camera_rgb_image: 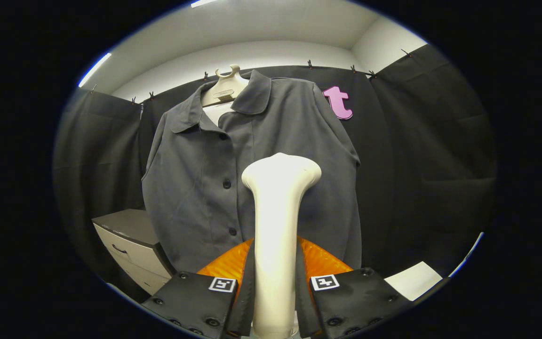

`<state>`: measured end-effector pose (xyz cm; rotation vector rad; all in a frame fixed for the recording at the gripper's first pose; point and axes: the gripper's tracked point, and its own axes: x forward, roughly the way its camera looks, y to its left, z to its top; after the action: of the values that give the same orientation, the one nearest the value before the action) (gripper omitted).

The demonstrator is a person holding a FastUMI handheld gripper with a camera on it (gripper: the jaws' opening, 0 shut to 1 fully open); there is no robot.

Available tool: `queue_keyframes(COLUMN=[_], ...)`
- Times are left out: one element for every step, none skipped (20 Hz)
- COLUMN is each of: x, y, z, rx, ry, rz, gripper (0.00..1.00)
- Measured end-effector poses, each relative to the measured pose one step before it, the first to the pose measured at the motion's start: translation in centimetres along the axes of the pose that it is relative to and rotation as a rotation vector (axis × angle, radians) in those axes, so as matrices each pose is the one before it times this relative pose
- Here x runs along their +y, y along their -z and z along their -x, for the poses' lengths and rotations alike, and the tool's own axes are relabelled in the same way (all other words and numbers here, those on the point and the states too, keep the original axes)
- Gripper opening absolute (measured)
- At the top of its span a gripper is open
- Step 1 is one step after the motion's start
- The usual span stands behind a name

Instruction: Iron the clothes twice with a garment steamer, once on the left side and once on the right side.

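A dark grey button-up shirt point(195, 188) hangs on a cream hanger point(224, 89) in front of the black cloth wall. My gripper point(274, 268) is shut on the white garment steamer point(278, 207), both fingers pressing its handle from left and right. The steamer stands upright between the fingers, its rounded head point(281, 170) facing the shirt's right half at mid height, just right of the button row point(227, 184). I cannot tell whether the head touches the cloth.
A grey drawer cabinet point(130, 245) stands low to the left of the shirt. A white surface point(414, 280) lies low to the right of the fingers. Black cloth walls close the booth behind and on both sides.
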<state>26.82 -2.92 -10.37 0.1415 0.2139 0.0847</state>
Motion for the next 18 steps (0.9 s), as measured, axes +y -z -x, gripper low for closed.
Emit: queue_keyframes(x=[0.01,0.042,0.037,-0.027,0.058,0.046,0.025,0.203,0.212,0.083,0.028,0.028,0.001,0.124,0.076,-0.05,-0.065,-0.17], y=[0.402,0.373,0.368,0.436,0.445,0.383,0.34,0.335,0.267,0.306,0.273,0.312,0.324,0.229,0.34,0.41,0.464,0.516], z=[0.144,0.072,0.126,0.148,0.179,0.334,0.263,0.207,0.099,-0.003,0.1,0.089,0.108,-0.103,0.008,0.124,0.077,0.26], rx=[0.00475,0.00542,0.00555,0.00703,0.00712,0.00338,0.00218,0.00322,0.00404,0.00426,0.00471,0.00256,0.00189,0.00374,0.00463,0.00545,0.00656,0.00601], ry=[0.00144,0.00129,0.00136,0.00097,0.00174,0.00262,0.00064,-0.00217,-0.00412,-0.00144,0.00172,0.00286,0.00025,-0.00242,-0.00205,-0.00055,0.00181,0.00299], rz=[0.00155,0.00273,0.00356,0.0037,0.00423,0.00362,0.00269,0.00152,0.0018,0.00168,0.00327,0.00431,0.00203,-0.00167,-0.00257,-0.00166,-0.00067,-0.00038], gripper=[0.44,0.44,0.44,0.44,0.44,0.44,0.44,0.44,0.44,0.44,0.44,0.44,0.44,0.44,0.44,0.44,0.44,0.44])
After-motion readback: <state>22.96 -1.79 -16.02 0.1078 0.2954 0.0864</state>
